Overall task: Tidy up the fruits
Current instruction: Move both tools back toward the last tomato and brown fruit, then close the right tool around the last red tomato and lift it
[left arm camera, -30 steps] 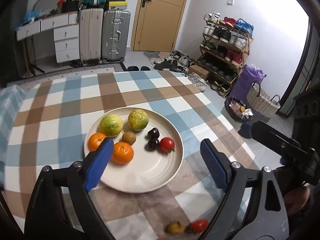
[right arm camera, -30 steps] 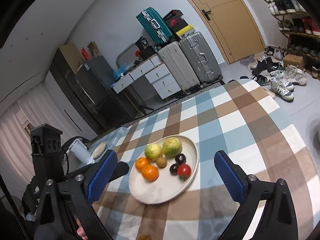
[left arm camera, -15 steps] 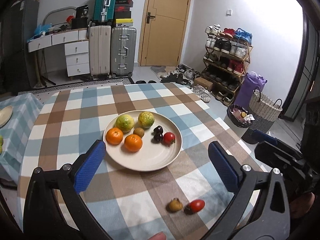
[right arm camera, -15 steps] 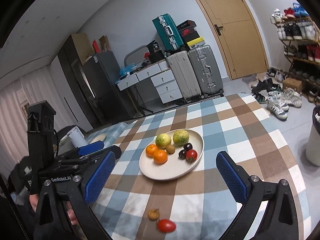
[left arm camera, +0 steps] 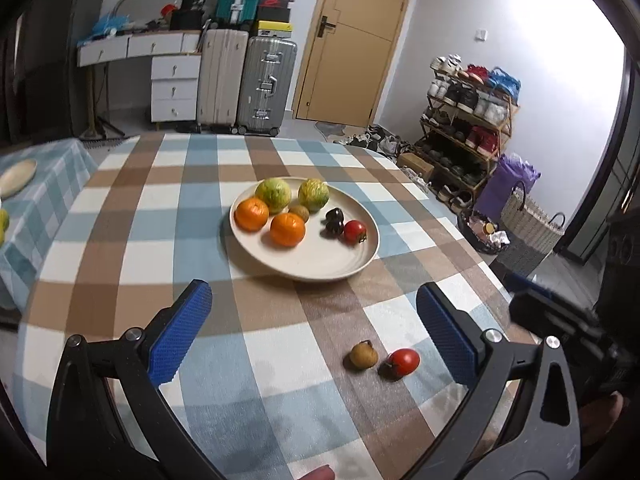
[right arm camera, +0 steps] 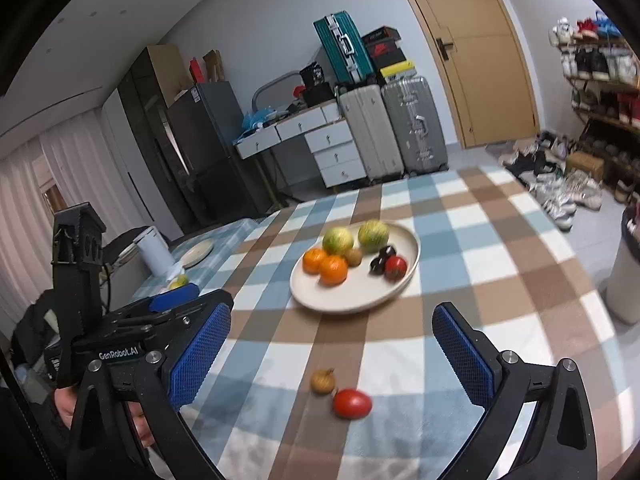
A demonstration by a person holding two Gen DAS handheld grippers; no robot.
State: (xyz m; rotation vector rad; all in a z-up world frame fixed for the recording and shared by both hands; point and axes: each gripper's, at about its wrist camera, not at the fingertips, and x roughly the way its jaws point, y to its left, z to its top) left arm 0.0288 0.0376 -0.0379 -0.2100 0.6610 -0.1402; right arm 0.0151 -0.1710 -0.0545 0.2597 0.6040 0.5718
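A cream plate (left arm camera: 320,258) (right arm camera: 400,284) on the checked tablecloth holds two oranges (left arm camera: 287,229), two green-yellow citrus fruits (left arm camera: 273,195), a kiwi, two dark plums (left arm camera: 334,220) and a red tomato (left arm camera: 355,231). A loose brown fruit (left arm camera: 363,355) (right arm camera: 322,381) and a loose red tomato (left arm camera: 403,361) (right arm camera: 352,402) lie on the cloth near the front edge. My left gripper (left arm camera: 316,334) is open and empty, above the cloth short of the loose fruits. My right gripper (right arm camera: 334,354) is open and empty, with both loose fruits between its fingers' span.
A side table at the left holds a small plate (left arm camera: 16,178) and a green fruit (right arm camera: 179,281). Suitcases (left arm camera: 244,80), drawers, a door and a shoe rack (left arm camera: 468,120) stand behind. Baskets (left arm camera: 528,228) sit on the floor at the right.
Both grippers have pulled back from the plate toward the table's near edge. The two loose fruits have come fully into view. Both stay open.
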